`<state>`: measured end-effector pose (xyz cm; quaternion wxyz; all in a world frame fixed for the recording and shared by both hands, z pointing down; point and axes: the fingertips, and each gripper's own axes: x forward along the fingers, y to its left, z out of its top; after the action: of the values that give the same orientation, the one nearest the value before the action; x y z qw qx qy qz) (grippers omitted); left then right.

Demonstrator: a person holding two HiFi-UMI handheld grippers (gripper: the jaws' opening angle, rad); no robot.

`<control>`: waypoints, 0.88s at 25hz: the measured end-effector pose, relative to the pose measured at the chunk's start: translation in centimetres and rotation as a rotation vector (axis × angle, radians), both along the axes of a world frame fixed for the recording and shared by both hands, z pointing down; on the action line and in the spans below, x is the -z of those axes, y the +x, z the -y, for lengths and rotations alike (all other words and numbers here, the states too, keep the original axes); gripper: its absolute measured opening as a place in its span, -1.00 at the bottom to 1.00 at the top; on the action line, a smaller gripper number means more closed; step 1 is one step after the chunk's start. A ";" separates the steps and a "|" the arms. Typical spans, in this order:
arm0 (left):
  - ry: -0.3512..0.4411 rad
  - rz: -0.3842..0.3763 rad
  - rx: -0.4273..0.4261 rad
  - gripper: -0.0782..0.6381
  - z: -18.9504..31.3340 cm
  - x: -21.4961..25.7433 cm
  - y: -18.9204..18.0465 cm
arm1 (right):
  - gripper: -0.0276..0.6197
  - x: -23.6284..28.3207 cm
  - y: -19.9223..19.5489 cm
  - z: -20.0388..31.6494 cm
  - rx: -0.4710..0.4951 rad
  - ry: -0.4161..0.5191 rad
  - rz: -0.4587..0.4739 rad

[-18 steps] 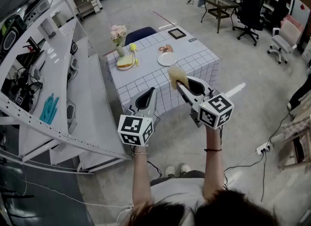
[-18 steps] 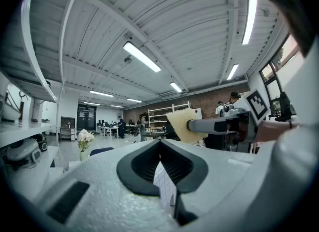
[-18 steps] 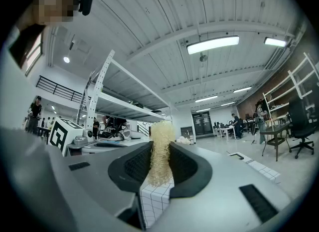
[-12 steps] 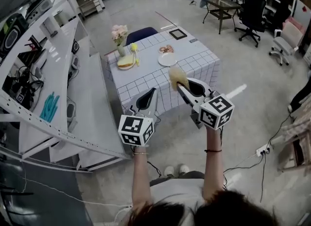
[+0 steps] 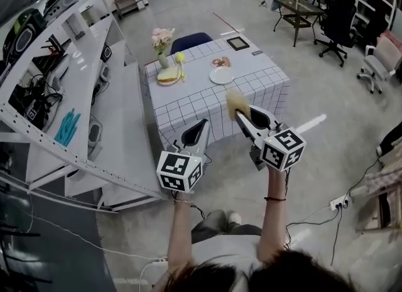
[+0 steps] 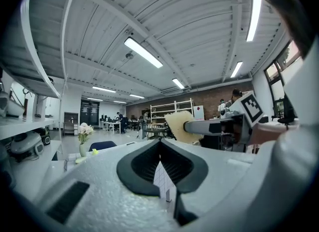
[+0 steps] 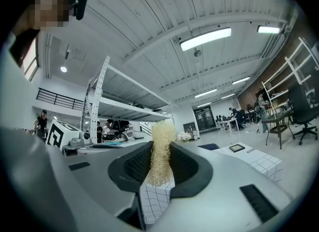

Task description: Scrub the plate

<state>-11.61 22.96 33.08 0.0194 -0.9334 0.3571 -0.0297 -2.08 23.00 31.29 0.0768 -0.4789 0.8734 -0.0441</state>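
A white plate [image 5: 221, 75] lies on the table with the white grid cloth [image 5: 207, 99], well ahead of both grippers. My right gripper [image 5: 242, 113] is held up in the air short of the table's near edge, shut on a pale yellow fibrous scrubber [image 5: 235, 102] that sticks up between its fingers [image 7: 160, 151]. To its left, my left gripper [image 5: 202, 126] is also raised, shut, with nothing in it [image 6: 159, 148]. The left gripper view shows the right gripper [image 6: 214, 126] and the scrubber [image 6: 177, 126] beside it.
On the table stand a flower vase [image 5: 162, 41], a plate with bread [image 5: 168, 77], a pastry [image 5: 220, 62] and a black frame [image 5: 238, 43]. A blue chair [image 5: 191, 41] is behind it. White shelving [image 5: 75, 96] runs along the left; office chairs [image 5: 339, 17] stand far right.
The person has stepped a little and the view has shifted, so the table sits slightly lower and more to the right. Both grippers stay raised, and the right one keeps the scrubber.
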 end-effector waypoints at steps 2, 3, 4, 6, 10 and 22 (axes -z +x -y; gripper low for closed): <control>-0.005 0.001 0.014 -0.75 0.1 -0.1 -0.1 | -0.65 -0.2 0.2 0.3 -0.001 -0.011 0.009; -0.007 0.001 0.020 -0.75 0.3 -0.1 -0.2 | -0.65 -0.2 0.3 0.5 0.001 -0.014 0.015; -0.008 0.000 0.024 -0.75 0.4 -0.1 -0.2 | -0.65 -0.1 0.4 0.6 0.003 -0.012 0.022; -0.009 -0.001 0.026 -0.75 0.8 -0.1 0.0 | -0.65 0.1 0.8 1.0 0.006 -0.005 0.033; -0.009 0.005 0.032 -0.75 1.8 -0.4 0.2 | -0.65 -0.4 1.5 2.1 0.001 -0.011 0.041; -0.045 -0.018 0.062 -0.75 11.1 -1.6 1.0 | -0.65 -1.7 2.6 11.4 -0.006 -0.038 0.058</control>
<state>-10.60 11.88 34.67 -0.0057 -0.9224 0.3851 -0.0300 0.48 11.58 32.98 0.0933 -0.4813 0.8684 -0.0743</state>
